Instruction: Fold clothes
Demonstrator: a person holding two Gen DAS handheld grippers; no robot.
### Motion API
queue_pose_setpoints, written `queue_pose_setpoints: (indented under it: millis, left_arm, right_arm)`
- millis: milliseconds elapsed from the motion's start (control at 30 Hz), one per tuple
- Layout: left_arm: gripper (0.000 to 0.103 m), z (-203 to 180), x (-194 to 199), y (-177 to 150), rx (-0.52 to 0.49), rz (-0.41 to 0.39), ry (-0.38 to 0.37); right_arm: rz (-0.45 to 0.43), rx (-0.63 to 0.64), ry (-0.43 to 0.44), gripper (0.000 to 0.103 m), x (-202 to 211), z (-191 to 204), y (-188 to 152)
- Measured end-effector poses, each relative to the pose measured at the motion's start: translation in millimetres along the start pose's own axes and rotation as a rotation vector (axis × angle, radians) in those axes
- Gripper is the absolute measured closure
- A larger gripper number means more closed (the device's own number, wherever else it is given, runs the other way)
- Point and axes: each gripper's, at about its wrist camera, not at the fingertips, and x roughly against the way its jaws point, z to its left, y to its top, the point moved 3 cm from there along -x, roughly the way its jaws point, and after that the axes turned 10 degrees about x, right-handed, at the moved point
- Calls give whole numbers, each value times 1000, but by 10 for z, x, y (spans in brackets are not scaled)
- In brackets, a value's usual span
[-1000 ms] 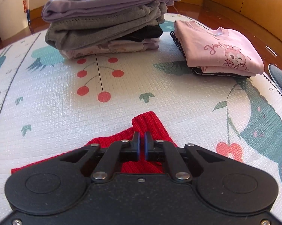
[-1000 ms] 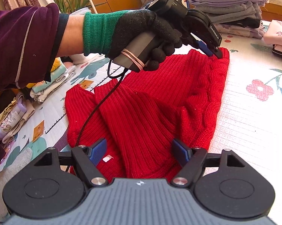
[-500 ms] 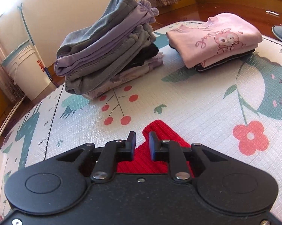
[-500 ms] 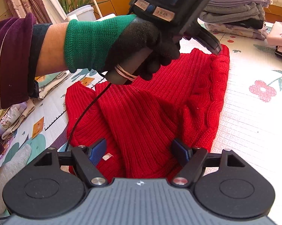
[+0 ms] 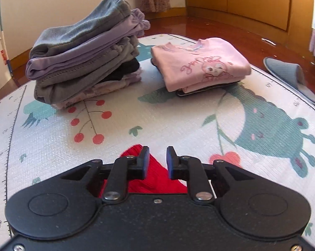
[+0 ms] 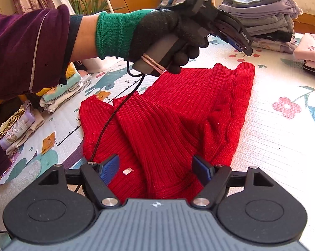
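Right wrist view: red knit sweater [image 6: 174,113] is lying partly folded on the play mat [image 6: 278,146], filling centre frame, its hem corner reaching toward upper right. Left hand-held gripper [image 6: 244,46] is hovering just above that corner, clear of the fabric; its jaws have just been opening, now a narrow gap w/ nothing between them. Left wrist view is showing the same: pads apart, red corner [image 5: 136,152] lying below on the mat. Right hand-held gripper [image 6: 155,167] is sitting wide open over the near edge, sweater under the gap, pads not pressing on it.

Handling, my read: thick ribbed knit, soft, floppy, fairly weighty for cloth, not slippery, not fragile. It'll be sagging and stretching if lifted by one point, so pinch at a folded edge or corner, both sides, and drag low.

Containers: none holding clothes that I can see. Folded stacks are sitting straight on the mat: grey/purple pile [image 5: 84,50] upper left, pink top [image 5: 199,69] on a dark item beside it, more stacks [image 6: 59,92] at left edge in right wrist view.
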Motion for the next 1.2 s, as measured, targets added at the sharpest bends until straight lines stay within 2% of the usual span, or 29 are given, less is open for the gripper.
queue_pose_setpoints:
  millis: [67,100,133,167,200,233,267,300,333,367,400,500,600,700,800,933,967,1000,1033,1100,1200]
  left_arm:
    - [88,-72,77,-149,-4,42,-104]
    - [87,-120,35,-254,-9,76,-116]
    - [87,-166,-104,-377,-37,135,-66]
    - [83,-209,-194,-465,-76,132,-30]
    - [83,-249,-223,-492,-103,112,-24]
    - [82,-283,-185,-432,-124,148,-17]
    - [82,-312,-107,-332,-150,179,-12]
    - [82,-326,12,-240,-186,176,-15]
    - [82,-334,149,-155,-227,162,-19]
    - [82,-341,298,-91,-271,171,-24]
    - [82,-349,444,-60,-314,187,-36]
    - [82,-402,981,-116,-479,257,-111]
    - [82,-467,1385,-283,-591,269,-143]
    - [82,-465,1414,-353,-535,221,-160]
    - [82,-545,1094,-434,-461,188,-170]
    - [82,-772,594,-632,-456,234,-209]
    - [82,-779,428,-735,-461,289,-188]
    - [82,-749,302,-836,-460,309,-183]
    - [82,-726,270,-869,-466,296,-200]
    - [81,-704,284,-800,-444,337,-202]
    - [81,-553,533,-610,-436,340,-180]
  right_arm:
    - [-5,18,-5,27,54,29,-13]
    - [-2,28,0,27,48,38,-15]
    - [1,37,5,27,42,47,-16]
    - [19,41,7,27,13,49,-34]
    - [37,46,10,27,-16,50,-51]
    - [72,73,10,24,-69,78,-84]
    - [106,101,11,22,-121,105,-118]
    - [121,147,5,22,-123,158,-120]
    - [104,143,7,24,-71,161,-101]
    - [88,139,8,29,-19,164,-82]
    - [59,120,9,29,71,146,-69]
    - [55,171,-12,29,184,183,-73]
    - [72,207,-14,29,211,214,-96]
    - [89,236,7,29,151,284,-103]
    - [145,258,44,27,45,369,-157]
    - [156,279,51,26,70,406,-189]
    - [159,285,51,26,65,413,-193]
    - [163,290,51,26,60,419,-197]
    - [166,296,51,25,55,426,-201]
    - [176,310,54,24,43,438,-211]
    - [188,336,57,21,35,462,-229]
